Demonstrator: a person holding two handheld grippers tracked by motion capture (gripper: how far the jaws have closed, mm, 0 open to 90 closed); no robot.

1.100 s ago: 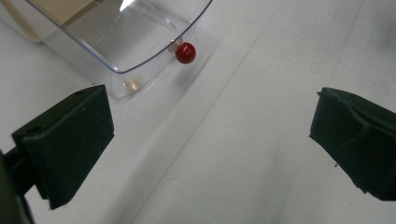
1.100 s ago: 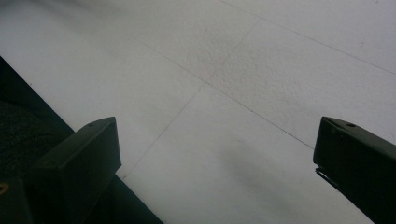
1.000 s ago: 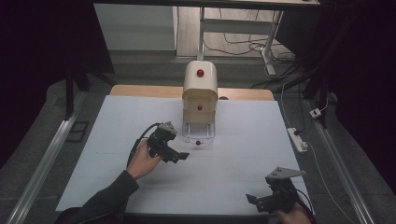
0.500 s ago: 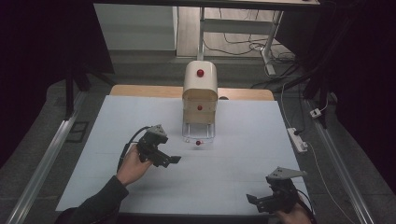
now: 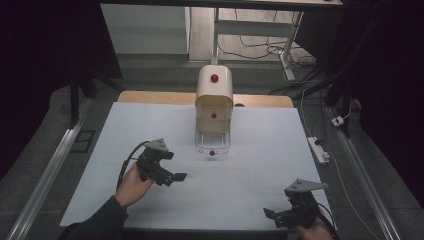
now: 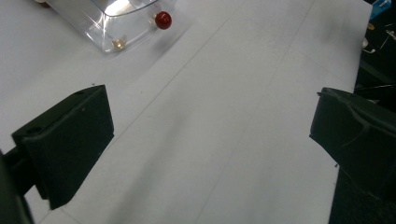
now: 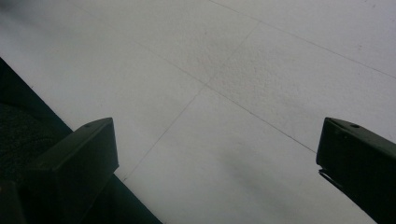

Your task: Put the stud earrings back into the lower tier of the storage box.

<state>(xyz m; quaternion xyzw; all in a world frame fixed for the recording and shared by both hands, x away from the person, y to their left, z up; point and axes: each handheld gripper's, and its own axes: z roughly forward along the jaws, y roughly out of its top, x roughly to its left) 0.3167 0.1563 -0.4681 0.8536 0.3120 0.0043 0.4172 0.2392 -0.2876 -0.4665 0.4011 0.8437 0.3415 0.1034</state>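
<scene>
Left claw [image 5: 167,172] has drawn back from the clear drawer [image 5: 212,145], jaws wide, empty; drawer sits pulled out under the cabinet [image 5: 214,102]. Right claw [image 5: 285,215] open, empty, at bench [image 5: 260,150] edge.

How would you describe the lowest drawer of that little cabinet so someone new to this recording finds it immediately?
On the white table sheet, find the cream round-topped cabinet standing at the far middle. At its foot, the clear plastic drawer sticks out toward the person. Unlike the two cream drawers above, it is see-through, with its red knob nearest the sheet.
</scene>
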